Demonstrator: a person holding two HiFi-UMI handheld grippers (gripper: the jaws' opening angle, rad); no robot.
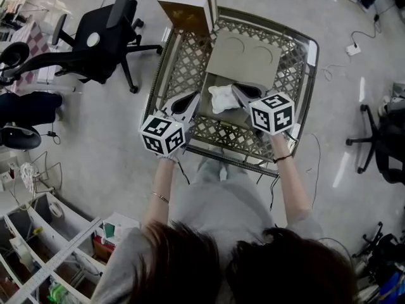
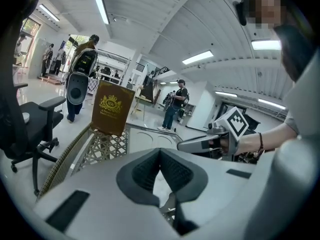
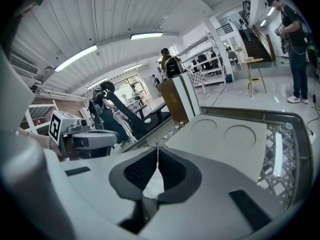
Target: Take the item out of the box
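A brown and gold box stands upright at the far edge of the lattice-topped table. In front of it lies a beige cardboard insert with two round hollows. A crumpled white item rests on the table between the two grippers. My left gripper is shut and empty, just left of the white item. My right gripper is shut, its tips over the item's right edge. I cannot tell whether it touches the item. White shows through the gap under its pads.
A black office chair stands left of the table and another chair at the right. White shelving is at the near left. People stand on the floor beyond the table in both gripper views.
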